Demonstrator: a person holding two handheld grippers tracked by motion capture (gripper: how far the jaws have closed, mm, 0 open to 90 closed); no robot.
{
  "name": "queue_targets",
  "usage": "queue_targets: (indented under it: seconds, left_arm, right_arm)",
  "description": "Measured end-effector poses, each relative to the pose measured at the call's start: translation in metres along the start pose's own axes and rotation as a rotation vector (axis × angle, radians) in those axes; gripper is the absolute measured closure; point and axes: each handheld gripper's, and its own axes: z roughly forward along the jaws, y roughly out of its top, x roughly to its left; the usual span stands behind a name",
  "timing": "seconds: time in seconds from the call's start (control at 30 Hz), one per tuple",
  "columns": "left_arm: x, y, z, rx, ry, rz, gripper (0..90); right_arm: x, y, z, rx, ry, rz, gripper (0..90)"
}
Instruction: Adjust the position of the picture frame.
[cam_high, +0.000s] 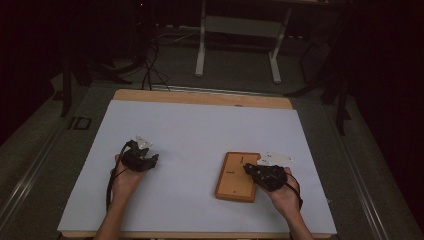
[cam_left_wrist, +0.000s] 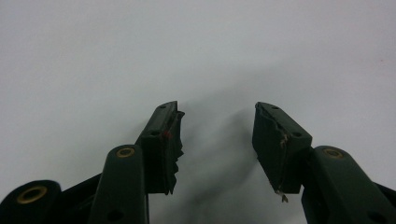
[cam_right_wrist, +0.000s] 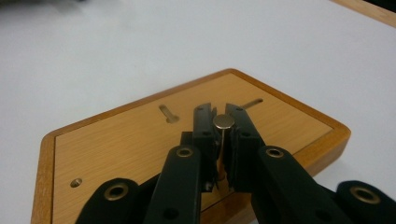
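Right tongs (cam_right_wrist: 223, 122): clamped on 1 small brass-headed metal pin (cam_right_wrist: 223, 122), held upright above the rectangular wooden slotted board (cam_right_wrist: 116, 140), likely for seating in a hole. Left tongs (cam_left_wrist: 217, 140): agape, empty, idle over the white surface (cam_left_wrist: 140, 46).

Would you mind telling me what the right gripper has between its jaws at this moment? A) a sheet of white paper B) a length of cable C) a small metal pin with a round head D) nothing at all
C: in the right gripper view the right gripper is closed on a metal pin, its round head showing between the jaws above the wooden board.
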Motion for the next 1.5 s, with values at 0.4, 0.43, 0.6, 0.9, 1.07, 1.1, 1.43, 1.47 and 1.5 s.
queue_targets:
  seconds: [0.4,0.43,0.6,0.9,1.07,1.1,1.43,1.47,1.5]
  left_arm:
    - [0.0,0.0,0.0,-0.003,-0.01,-0.001,53.1]
    - [0.0,0.0,0.0,-0.003,-0.01,-0.001,53.2]
    - [-0.001,0.001,-0.001,-0.002,-0.016,0.004,53.9]
    - [-0.006,0.003,-0.002,-0.014,-0.087,0.044,64.5]
    - [-0.007,0.005,-0.002,-0.007,-0.107,0.045,67.6]
    - [-0.007,0.005,-0.002,-0.007,-0.107,0.045,68.5]
    - [-0.005,0.006,-0.006,-0.032,-0.131,0.016,70.6]
    - [-0.005,0.006,-0.007,-0.041,-0.142,0.009,70.6]
    - [-0.005,0.006,-0.007,-0.041,-0.142,0.009,70.7]
  right_arm:
    - [0.007,0.013,0.003,-0.036,0.028,-0.039,84.2]
    - [0.008,0.014,0.003,-0.04,0.03,-0.05,84.2]
    - [0.016,0.021,0.006,-0.053,0.061,-0.098,84.3]
    - [0.032,0.034,0.019,-0.073,0.125,-0.153,84.3]
    - [0.04,0.042,0.024,-0.09,0.16,-0.182,84.3]
    - [0.04,0.042,0.024,-0.09,0.16,-0.182,84.3]
    - [0.063,0.06,0.043,-0.107,0.252,-0.263,84.2]
    - [0.068,0.064,0.047,-0.111,0.277,-0.281,84.3]
    - [0.07,0.065,0.049,-0.113,0.286,-0.289,84.3]
